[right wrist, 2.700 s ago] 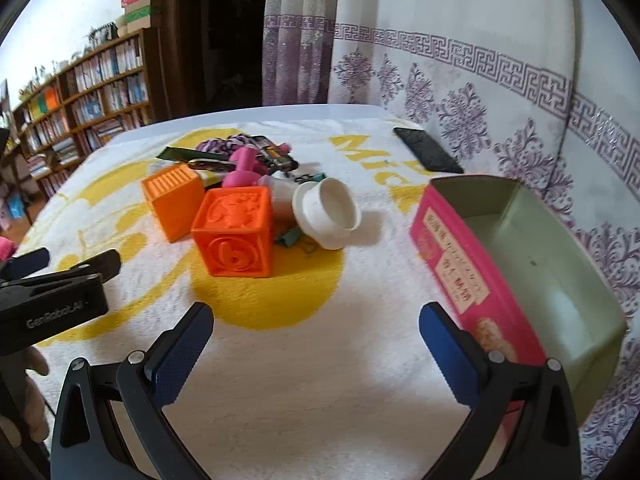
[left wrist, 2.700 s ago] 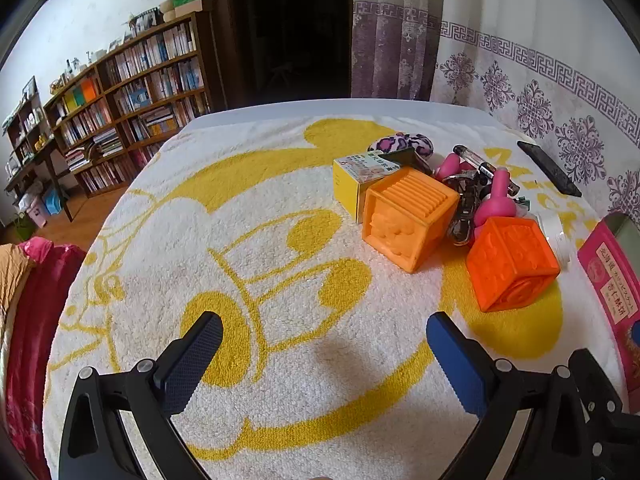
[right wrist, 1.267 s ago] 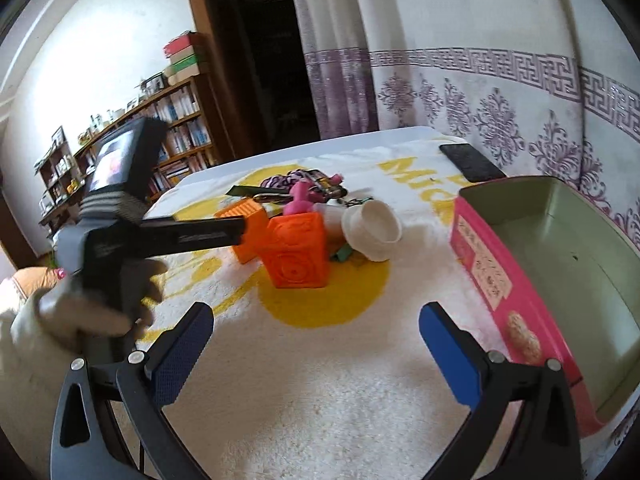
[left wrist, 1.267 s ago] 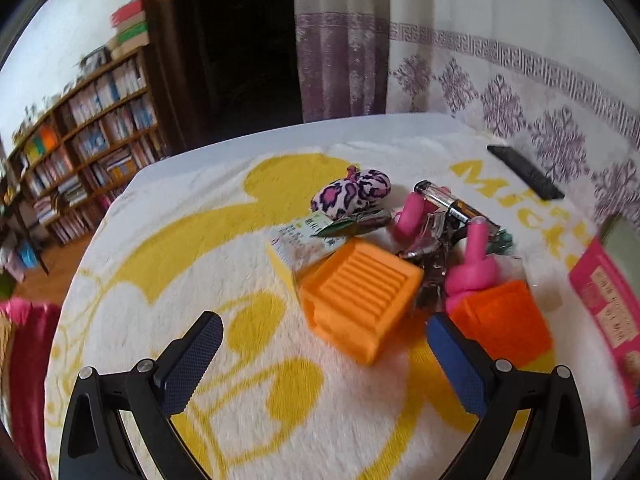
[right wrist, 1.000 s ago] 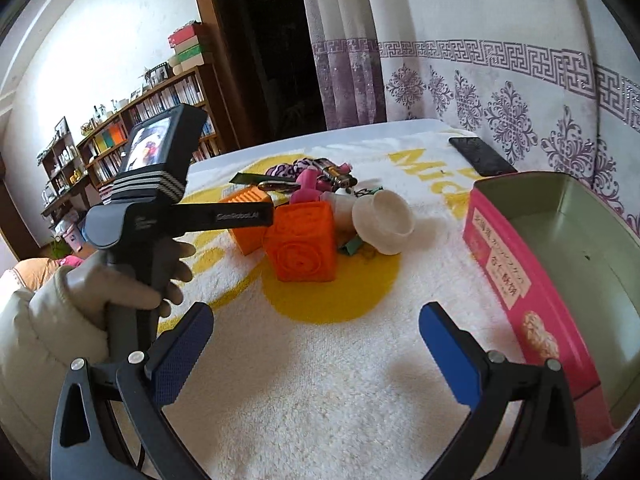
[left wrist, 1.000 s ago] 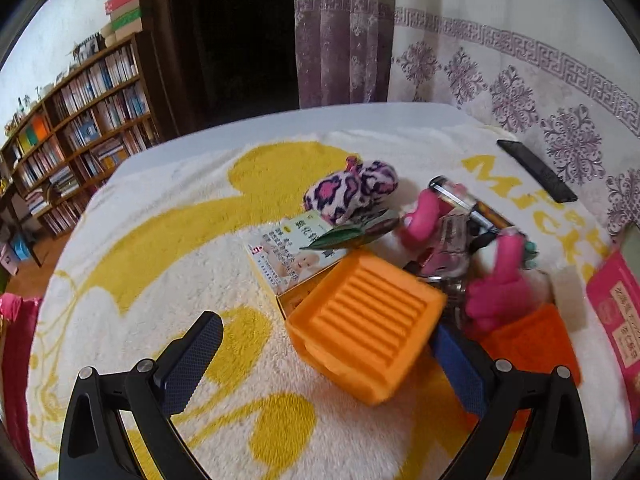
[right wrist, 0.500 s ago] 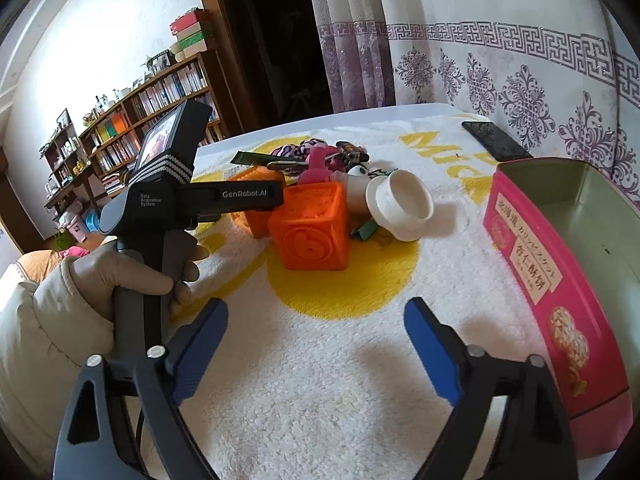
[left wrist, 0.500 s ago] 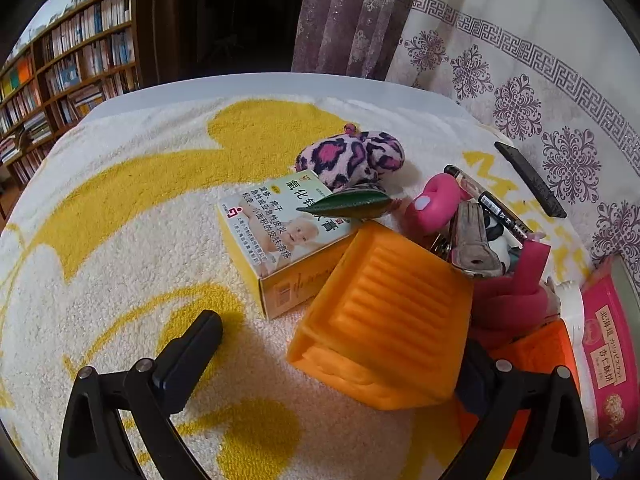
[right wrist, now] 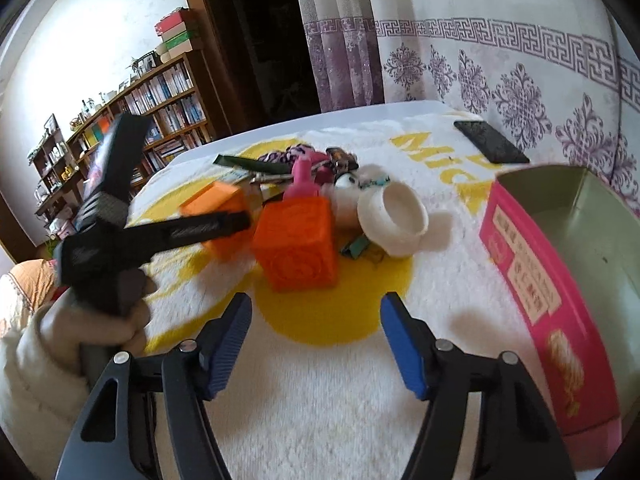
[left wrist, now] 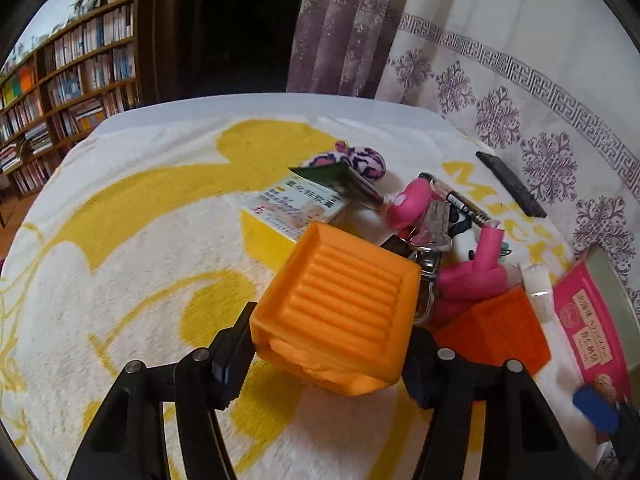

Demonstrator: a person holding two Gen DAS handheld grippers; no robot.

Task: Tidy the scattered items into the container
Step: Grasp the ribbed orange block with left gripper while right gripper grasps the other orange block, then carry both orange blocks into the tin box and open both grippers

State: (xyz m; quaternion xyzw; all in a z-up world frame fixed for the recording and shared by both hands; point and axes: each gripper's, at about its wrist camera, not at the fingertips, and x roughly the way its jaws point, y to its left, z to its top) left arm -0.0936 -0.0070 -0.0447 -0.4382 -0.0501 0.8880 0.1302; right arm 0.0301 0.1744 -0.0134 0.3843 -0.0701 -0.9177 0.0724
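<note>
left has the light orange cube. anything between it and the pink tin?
Yes. The left gripper is clamped on the light orange cube. The darker orange cube and the white cup sit on the towel between it and the pink tin; it probably has to lift over them.

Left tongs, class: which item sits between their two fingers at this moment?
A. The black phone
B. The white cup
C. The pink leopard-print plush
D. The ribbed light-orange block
D: in the left wrist view the left tongs are shut on the ribbed light-orange block, one finger pressed to each side, while the white cup, plush and phone lie apart on the towel.
</note>
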